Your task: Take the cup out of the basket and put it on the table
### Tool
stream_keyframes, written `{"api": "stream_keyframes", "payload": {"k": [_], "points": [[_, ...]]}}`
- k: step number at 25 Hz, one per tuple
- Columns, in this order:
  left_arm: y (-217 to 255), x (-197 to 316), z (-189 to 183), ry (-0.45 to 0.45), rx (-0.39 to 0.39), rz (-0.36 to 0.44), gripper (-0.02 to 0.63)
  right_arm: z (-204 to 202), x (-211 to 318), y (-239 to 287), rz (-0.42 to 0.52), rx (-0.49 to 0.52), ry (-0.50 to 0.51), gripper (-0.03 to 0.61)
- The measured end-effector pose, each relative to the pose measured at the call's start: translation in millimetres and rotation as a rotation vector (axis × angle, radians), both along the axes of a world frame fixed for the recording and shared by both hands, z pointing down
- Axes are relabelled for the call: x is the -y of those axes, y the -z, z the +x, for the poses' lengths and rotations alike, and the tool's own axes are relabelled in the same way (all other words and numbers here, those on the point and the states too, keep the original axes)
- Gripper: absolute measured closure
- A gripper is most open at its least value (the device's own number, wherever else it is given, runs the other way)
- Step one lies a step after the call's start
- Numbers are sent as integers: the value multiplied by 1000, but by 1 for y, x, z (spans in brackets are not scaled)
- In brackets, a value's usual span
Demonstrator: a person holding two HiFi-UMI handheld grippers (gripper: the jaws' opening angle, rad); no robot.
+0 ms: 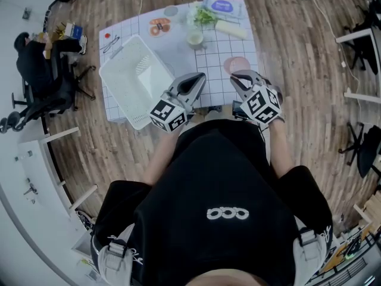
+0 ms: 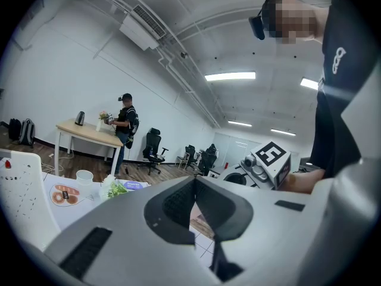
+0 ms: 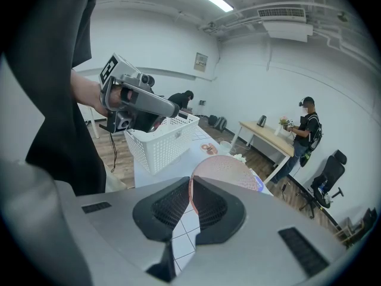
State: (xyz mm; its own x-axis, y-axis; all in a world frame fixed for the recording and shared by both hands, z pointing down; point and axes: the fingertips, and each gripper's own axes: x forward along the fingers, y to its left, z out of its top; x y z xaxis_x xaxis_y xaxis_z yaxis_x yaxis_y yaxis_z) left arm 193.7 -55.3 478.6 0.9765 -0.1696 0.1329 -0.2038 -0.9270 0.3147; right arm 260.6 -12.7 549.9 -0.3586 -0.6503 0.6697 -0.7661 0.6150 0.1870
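Observation:
A pink speckled cup [image 1: 237, 64] is just off the right gripper's tip, over the white checked mat [image 1: 178, 55] and to the right of the white perforated basket [image 1: 134, 79]. In the right gripper view, my right gripper [image 3: 191, 186] is shut on the rim of the pink cup [image 3: 229, 170], with the thin wall pinched between the pads. I cannot tell whether the cup's base rests on the mat. My left gripper [image 1: 199, 76] hovers beside the basket's near right corner. Its jaws are shut with nothing between them [image 2: 195, 183].
Further back on the mat are a pale cup [image 1: 194, 39], a plate of food [image 1: 159, 26], greens [image 1: 204, 16], a blue packet [image 1: 221, 6] and a white block [image 1: 230, 29]. A person in black [image 1: 36, 64] sits at the far left. Office chairs and desks ring the wooden floor.

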Motion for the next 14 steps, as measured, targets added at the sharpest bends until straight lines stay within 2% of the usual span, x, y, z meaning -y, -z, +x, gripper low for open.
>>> {"api": "stream_keyframes", "payload": {"k": [14], "points": [[-1, 1, -4, 13, -1, 2, 606, -1, -1, -3, -5, -4, 4, 543]]}}
